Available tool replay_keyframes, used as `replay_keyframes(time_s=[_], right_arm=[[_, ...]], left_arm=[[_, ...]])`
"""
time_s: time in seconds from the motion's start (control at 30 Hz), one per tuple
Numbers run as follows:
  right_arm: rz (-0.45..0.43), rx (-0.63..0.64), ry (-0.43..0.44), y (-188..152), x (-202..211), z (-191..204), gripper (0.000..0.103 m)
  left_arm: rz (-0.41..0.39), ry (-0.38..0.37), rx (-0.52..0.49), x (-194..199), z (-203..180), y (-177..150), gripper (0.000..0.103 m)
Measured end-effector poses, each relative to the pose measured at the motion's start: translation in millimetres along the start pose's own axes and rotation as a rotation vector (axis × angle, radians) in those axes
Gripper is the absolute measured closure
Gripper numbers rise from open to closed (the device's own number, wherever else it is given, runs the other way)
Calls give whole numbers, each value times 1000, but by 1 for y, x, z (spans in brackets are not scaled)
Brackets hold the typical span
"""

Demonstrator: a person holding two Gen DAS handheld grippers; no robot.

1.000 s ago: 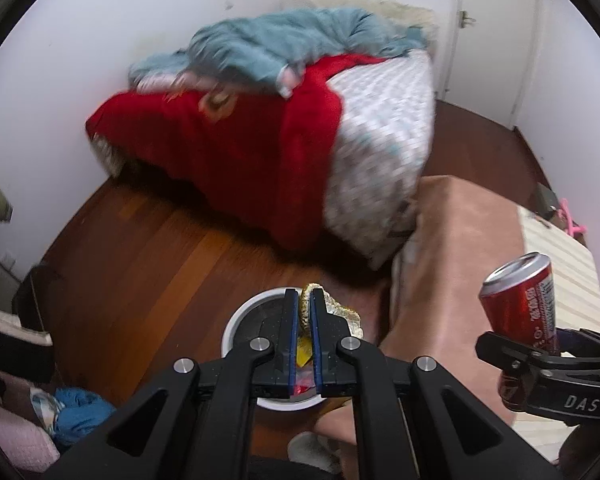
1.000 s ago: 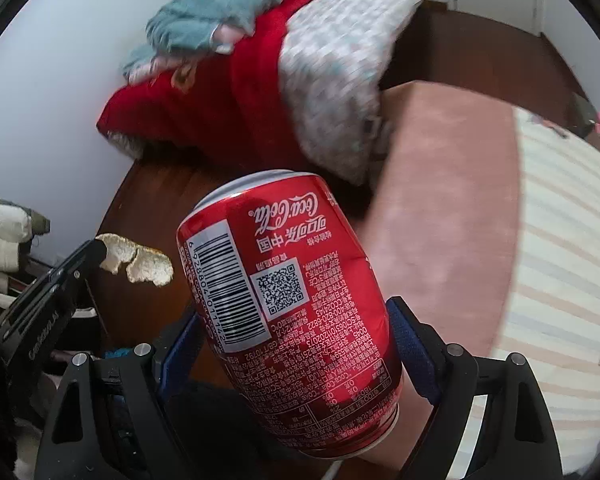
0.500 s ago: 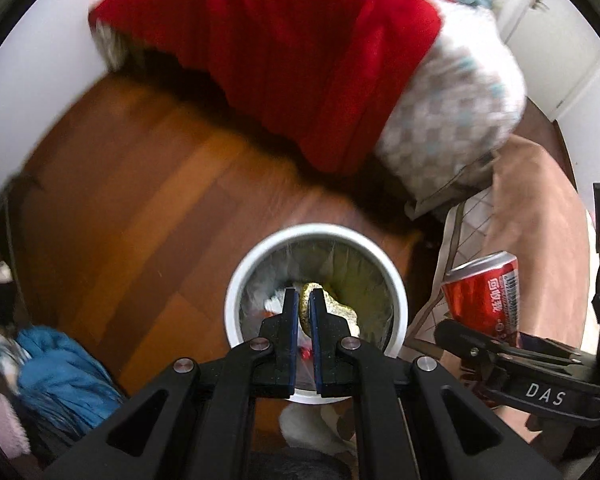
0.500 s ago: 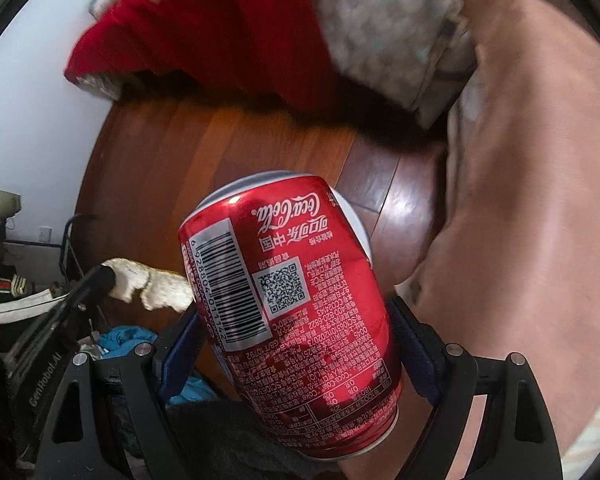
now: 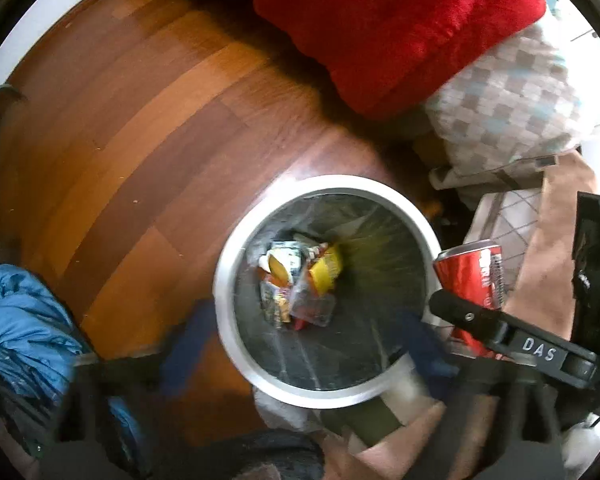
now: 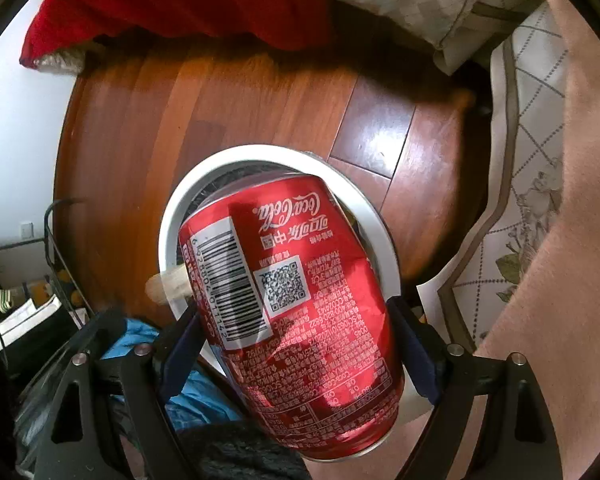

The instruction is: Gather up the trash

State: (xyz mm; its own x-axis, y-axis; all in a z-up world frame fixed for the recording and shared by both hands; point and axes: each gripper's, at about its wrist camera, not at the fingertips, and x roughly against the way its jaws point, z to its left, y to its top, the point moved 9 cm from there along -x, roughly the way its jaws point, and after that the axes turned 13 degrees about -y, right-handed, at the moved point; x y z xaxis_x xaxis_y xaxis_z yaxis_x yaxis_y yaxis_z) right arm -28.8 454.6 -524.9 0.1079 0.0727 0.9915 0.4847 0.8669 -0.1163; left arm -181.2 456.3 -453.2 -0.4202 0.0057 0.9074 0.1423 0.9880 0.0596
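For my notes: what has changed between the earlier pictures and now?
The left gripper came down over the trash bin; its jaws are opening and nothing is between them, the orange peel released. The right gripper also came down and still holds the Coca-Cola can.

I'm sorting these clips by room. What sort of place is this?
Most likely a bedroom: a bed with a red blanket and checked quilt stands on a wooden floor, with a white trash bin beside it.

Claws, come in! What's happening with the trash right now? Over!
Left claw opening above the bin, nothing between its jaws. Right claw grips the red can by the bin's rim. Nothing blocks the bin's mouth. Over.
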Motion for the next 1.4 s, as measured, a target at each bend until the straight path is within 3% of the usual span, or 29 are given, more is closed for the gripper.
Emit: replay_keyframes(time_s=[0.1,0.23,0.4,0.6,1.0,1.4], right_arm=[[-12,29,-22,4,-4,2,0],[-35,58,-56,-4,6,5,0],[-101,118,-158,-21,34,-5,0],[-139,168,-210,-53,59,-19,0],[-265,177,-110,-112,148,-22,0],[-358,242,66,-165,268,-3,0]], left_arm=[[0,41,-1,4,10,-4,6],[-21,90,-9,19,19,-11,6],[-55,142,-36,41,21,-22,5],[-92,149,-69,68,9,-40,5],[-189,79,-167,148,-48,-76,5],[-235,-80,-229,237,-99,-103,5]])
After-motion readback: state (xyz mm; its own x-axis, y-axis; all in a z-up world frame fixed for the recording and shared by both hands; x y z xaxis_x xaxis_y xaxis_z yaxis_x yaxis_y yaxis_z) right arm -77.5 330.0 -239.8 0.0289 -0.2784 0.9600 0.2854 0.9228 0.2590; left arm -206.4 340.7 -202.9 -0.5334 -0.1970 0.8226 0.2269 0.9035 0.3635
